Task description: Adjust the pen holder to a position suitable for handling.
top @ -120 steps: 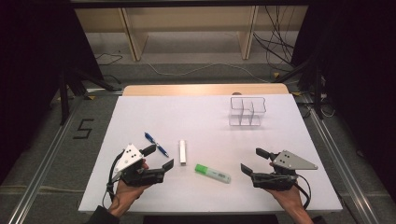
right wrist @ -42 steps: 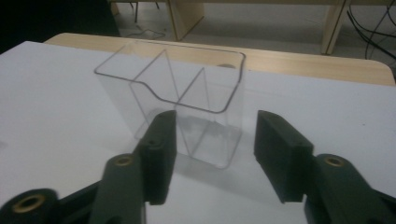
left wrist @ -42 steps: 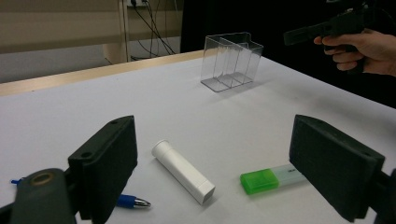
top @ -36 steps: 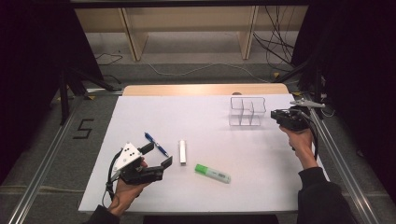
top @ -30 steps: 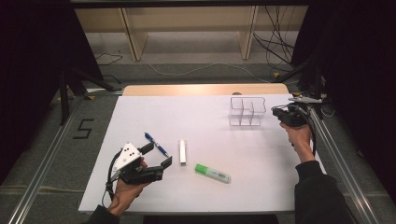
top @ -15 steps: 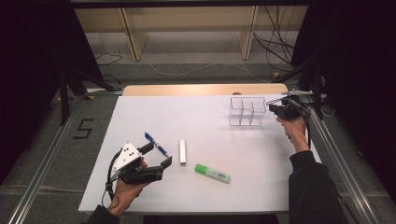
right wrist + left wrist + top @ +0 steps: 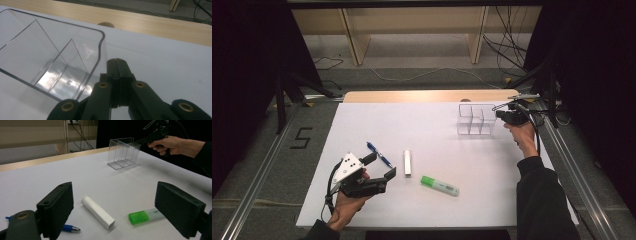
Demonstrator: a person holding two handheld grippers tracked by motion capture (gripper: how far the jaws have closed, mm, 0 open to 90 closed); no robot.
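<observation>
A clear plastic organiser (image 7: pixel 476 120) with several compartments stands at the far right of the white table (image 7: pixel 432 127). My right gripper (image 7: pixel 499 114) is shut with nothing between its jaws, its tip right beside the organiser's right wall (image 7: pixel 100 60); the right gripper view shows the jaws (image 7: pixel 117 62) pressed flat together. Whether they touch the wall I cannot tell. My left gripper (image 7: pixel 381 168) rests open near the front left, its jaws wide apart (image 7: pixel 117 207). In front of it lie a blue pen (image 7: pixel 379 154), a white tube (image 7: pixel 407 162) and a green highlighter (image 7: pixel 439 185).
A wooden strip (image 7: pixel 427 96) runs along the table's far edge. Metal rails (image 7: pixel 572 170) flank the table on both sides, and cables lie on the floor behind. The stretch of table between the organiser and the pens is bare.
My right gripper went from the table's near right up to the far right, then crept left to the organiser's side. The left gripper and the three items have stayed put.
</observation>
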